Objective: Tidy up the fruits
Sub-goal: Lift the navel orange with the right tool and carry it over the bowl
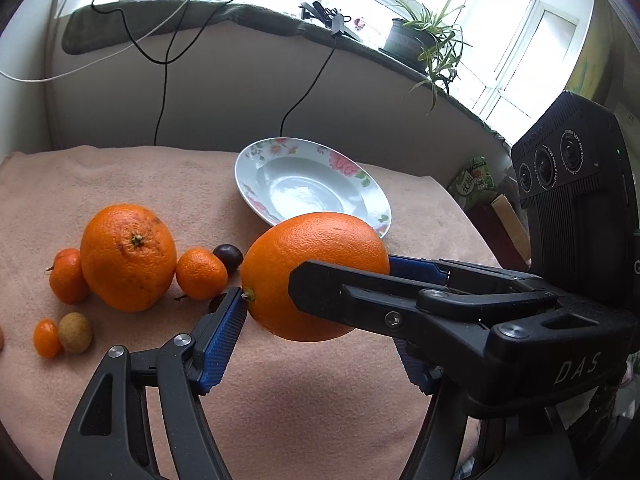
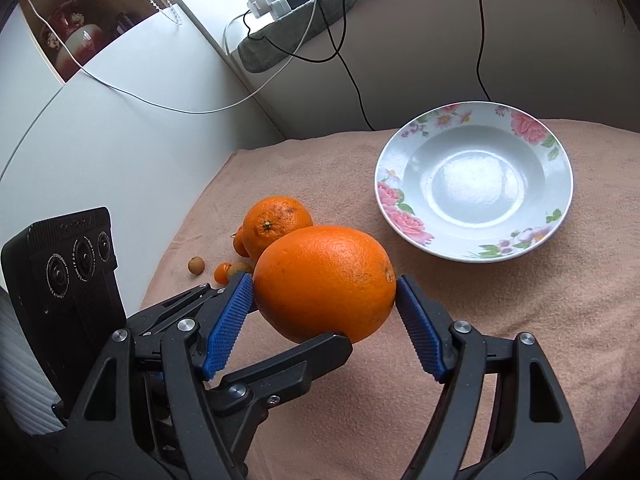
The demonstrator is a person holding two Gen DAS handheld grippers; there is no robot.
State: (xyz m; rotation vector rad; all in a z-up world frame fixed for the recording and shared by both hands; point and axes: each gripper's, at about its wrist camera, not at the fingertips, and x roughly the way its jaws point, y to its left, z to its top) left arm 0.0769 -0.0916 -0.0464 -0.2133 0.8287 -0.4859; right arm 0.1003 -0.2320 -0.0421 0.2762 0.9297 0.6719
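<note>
Hand-held grippers, left (image 2: pixel 320 340) and right (image 2: pixel 325 282), jointly clamp orange (image 2: pixel 324 280).

Ahead of the gripper a peach towel (image 1: pixel 120 184) covers the table, beyond it black cables (image 1: pixel 162 92) and a white cord (image 2: pixel 160 102) hang from the padded sill (image 1: pixel 248 16), a potted spider plant (image 1: pixel 432 40) standing far right.
</note>
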